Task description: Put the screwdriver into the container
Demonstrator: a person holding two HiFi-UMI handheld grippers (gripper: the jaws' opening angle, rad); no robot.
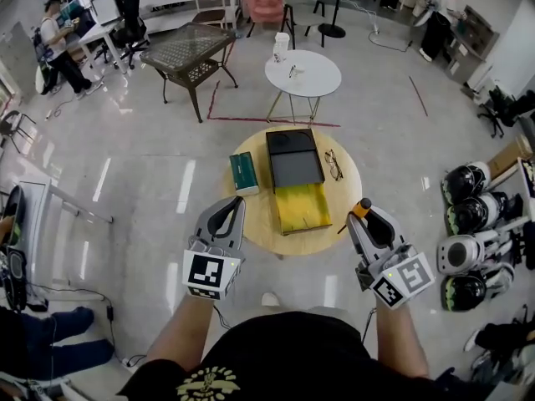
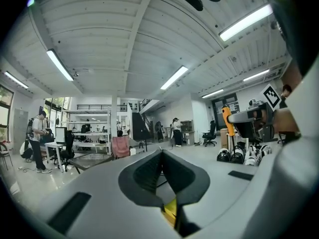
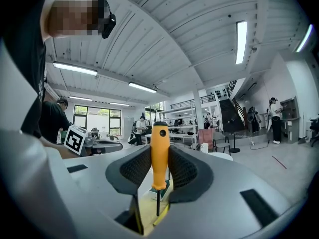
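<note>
Right gripper fingers clamp the screwdriver handle; left gripper fingers are together, empty. Released short of the container at ten o'clock, it could roll off the tabletop.

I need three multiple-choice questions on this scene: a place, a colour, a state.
1. Where do the glasses lie?
A. on the round table, right of the container
B. inside the container
C. on the floor

2. What colour is the handle of the screwdriver?
A. blue
B. orange
C. green

3. How do the jaws of the left gripper stand?
A. wide apart
B. shut on the screwdriver
C. together, holding nothing

1 A: the head view shows them by the container's right side.
2 B: the handle in the right gripper is orange.
3 C: they meet with nothing between.
</note>
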